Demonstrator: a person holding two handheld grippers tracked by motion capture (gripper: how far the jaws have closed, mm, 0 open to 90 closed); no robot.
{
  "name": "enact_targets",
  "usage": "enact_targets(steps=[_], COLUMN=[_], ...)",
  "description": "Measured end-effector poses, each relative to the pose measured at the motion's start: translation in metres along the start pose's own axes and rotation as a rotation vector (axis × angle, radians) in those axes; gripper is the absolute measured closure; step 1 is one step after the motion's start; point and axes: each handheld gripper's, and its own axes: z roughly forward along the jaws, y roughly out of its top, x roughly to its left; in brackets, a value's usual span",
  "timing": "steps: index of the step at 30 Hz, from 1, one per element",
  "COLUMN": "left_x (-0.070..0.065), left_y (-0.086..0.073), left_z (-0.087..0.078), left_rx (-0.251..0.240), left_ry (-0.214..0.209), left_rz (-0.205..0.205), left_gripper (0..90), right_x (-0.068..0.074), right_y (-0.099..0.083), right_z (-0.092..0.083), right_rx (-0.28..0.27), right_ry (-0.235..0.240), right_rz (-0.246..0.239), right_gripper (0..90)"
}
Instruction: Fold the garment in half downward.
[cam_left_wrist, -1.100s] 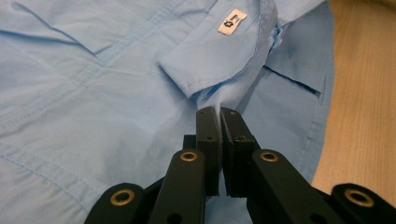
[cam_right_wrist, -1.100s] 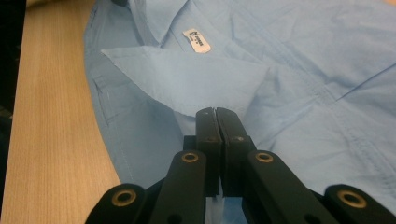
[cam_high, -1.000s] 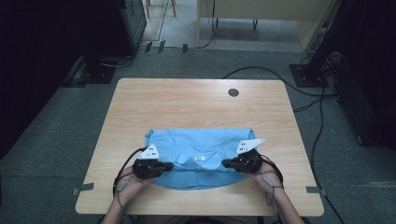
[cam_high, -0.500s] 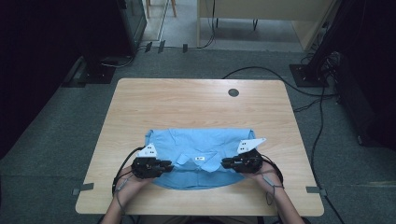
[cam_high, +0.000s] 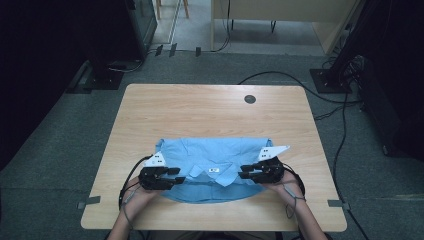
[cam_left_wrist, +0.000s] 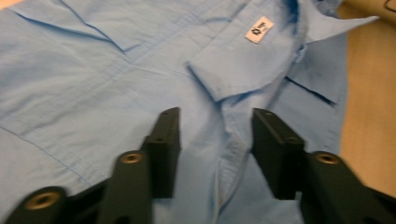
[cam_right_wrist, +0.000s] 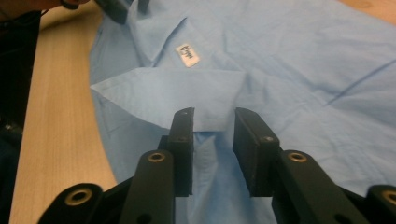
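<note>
A light-blue shirt (cam_high: 215, 155) lies flat on the wooden table (cam_high: 210, 110), its collar and white label (cam_high: 214, 170) toward the person. My left gripper (cam_high: 177, 179) rests on the shirt left of the collar, my right gripper (cam_high: 243, 175) on its right side. In the left gripper view the jaws (cam_left_wrist: 215, 140) stand apart over a raised fold of shirt (cam_left_wrist: 93, 70), pads clear of it. The right gripper (cam_right_wrist: 212, 135) straddles the collar's edge, with the label (cam_right_wrist: 187, 54) beyond, and a narrow gap shows on each side. Both pairs of jaws have just been opening.
A round cable hole (cam_high: 250, 99) sits near the table's far edge. Tape strips mark the front corners (cam_high: 86, 202) (cam_high: 336, 203). Black cables (cam_high: 280, 75) run over the grey floor behind, and dark equipment stands at both sides.
Hands and shirt keep their places. The jaw tips of both grippers look slightly wider apart on the cloth than before.
</note>
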Motion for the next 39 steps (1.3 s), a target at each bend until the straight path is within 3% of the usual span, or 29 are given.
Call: enact_targets(steps=[4, 7, 11, 17, 18, 31, 33, 34, 35, 39], left_x=[0.001, 0.001, 0.002, 0.004, 0.006, 0.013, 0.014, 0.014, 0.014, 0.014], left_y=[0.003, 0.005, 0.004, 0.005, 0.006, 0.005, 0.004, 0.004, 0.004, 0.004], left_z=[-0.004, -0.008, -0.011, -0.012, -0.012, -0.011, -0.011, -0.011, -0.011, -0.011], left_rx=[-0.026, -0.044, -0.037, -0.023, -0.012, -0.001, 0.0, 0.0, 0.0, -0.005], left_ry=[0.004, -0.004, 0.043, 0.097, 0.124, 0.142, 0.147, 0.147, 0.147, 0.153], left_rz=[0.009, -0.005, 0.001, 0.015, 0.025, 0.01, 0.011, 0.011, 0.011, 0.007], left_gripper=[31.4, 31.1, 30.8, 29.9, 29.0, 28.7, 28.7, 28.7, 28.7, 28.7], right_x=[-0.003, -0.006, -0.008, -0.006, -0.006, 0.004, 0.006, 0.006, 0.006, 0.009], right_y=[0.0, -0.001, -0.002, 0.0, 0.001, 0.003, 0.003, 0.002, 0.002, 0.002], right_z=[-0.002, -0.002, -0.002, 0.0, 0.001, 0.021, 0.022, 0.023, 0.023, 0.024], right_rx=[-0.014, -0.015, -0.011, -0.017, -0.017, 0.064, 0.067, 0.074, 0.074, 0.082], right_ry=[-0.011, -0.019, -0.044, -0.132, -0.144, -0.135, -0.125, -0.101, -0.101, -0.072], right_rz=[0.022, 0.032, 0.05, 0.011, 0.008, -0.075, -0.087, -0.118, -0.118, -0.143], right_gripper=[61.7, 60.6, 56.2, 53.6, 52.7, 38.0, 34.3, 34.3, 28.8, 24.0])
